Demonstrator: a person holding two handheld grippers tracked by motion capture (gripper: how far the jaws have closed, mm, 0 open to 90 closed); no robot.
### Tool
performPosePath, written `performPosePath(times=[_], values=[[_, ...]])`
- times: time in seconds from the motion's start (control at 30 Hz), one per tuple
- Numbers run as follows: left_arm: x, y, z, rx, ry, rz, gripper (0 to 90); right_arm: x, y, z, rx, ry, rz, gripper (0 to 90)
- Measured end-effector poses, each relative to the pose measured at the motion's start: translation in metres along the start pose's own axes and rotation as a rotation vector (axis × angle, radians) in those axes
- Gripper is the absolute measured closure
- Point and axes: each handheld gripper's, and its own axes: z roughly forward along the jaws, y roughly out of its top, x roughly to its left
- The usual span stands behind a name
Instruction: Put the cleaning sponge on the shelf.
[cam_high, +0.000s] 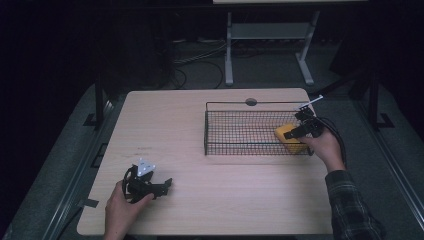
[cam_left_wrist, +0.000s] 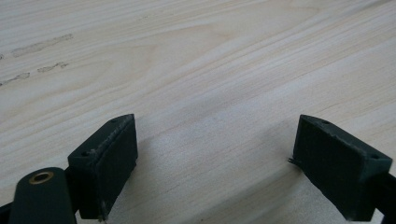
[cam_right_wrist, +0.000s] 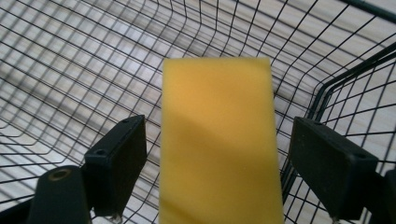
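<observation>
Yellow foam sponge block (cam_right_wrist: 219, 140) sits inside the black wire mesh basket (cam_high: 240, 131), at the basket's 3 o'clock end, close to the side wall. In the right gripper view it lies between the two black fingers (cam_right_wrist: 119, 165) of the right gripper (cam_high: 303, 127). The fingers are spread wide, with a gap on each side of the sponge, so they are not squeezing it. I think the sponge has been let go here, because the basket is the place meant to keep it. The mesh walls will stop it from sliding away.

The basket stands on the pale wooden surface (cam_high: 190, 120), toward 1 o'clock from the middle. The person's right hand (cam_high: 325, 147) reaches over the basket's near rim to get the gripper inside.

The left gripper (cam_high: 150, 186) rests low near 7 o'clock, well apart from the basket. Its fingers (cam_left_wrist: 105, 161) are spread too, with only bare wood between them. I think it waits there so it stays out of the way.
</observation>
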Motion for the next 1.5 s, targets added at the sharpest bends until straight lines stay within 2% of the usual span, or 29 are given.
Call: performPosePath(times=[0.7,1.1,1.5], values=[[0.000,0.000,0.001,-0.001,0.002,-0.004,12.7,0.003,-0.011,-0.037,-0.089,0.018,-0.011,18.2],[0.000,0.000,0.001,-0.001,0.002,-0.003,12.7,0.007,-0.032,-0.062,-0.156,0.036,-0.020,18.1],[0.000,0.000,0.001,-0.001,0.002,-0.004,12.7,0.026,-0.063,-0.078,-0.207,0.065,-0.047,17.9]])
